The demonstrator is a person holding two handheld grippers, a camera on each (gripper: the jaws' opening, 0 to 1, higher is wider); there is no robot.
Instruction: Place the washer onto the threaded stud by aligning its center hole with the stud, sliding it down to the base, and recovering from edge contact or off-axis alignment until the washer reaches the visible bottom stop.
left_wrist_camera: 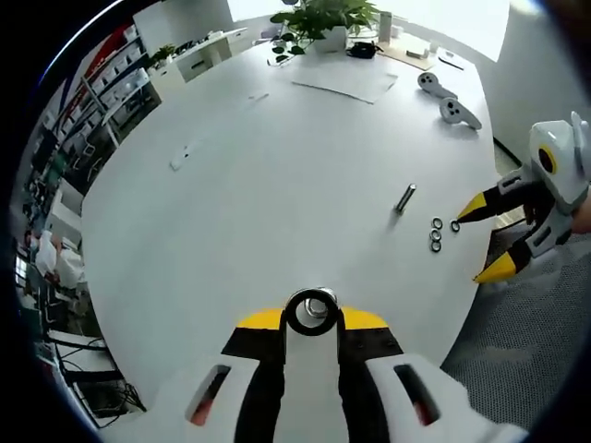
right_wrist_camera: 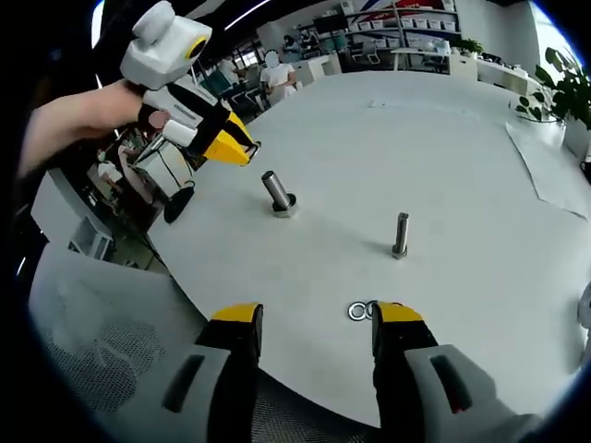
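Right gripper (right_wrist_camera: 314, 323) is spread and empty at frame bottom, straddling the washers (right_wrist_camera: 357, 311) for pickup. The bare stud (right_wrist_camera: 400, 235) stands just above, frame centre. Left gripper (left_wrist_camera: 312, 318) is clamped around a second stud (left_wrist_camera: 314, 309), probably steadying it.

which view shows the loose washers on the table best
The left gripper view: three washers lie in plain sight on the white table, between the upright stud and the open right gripper. In the right gripper view the washers sit partly behind that gripper's own jaw tip, so only two show.
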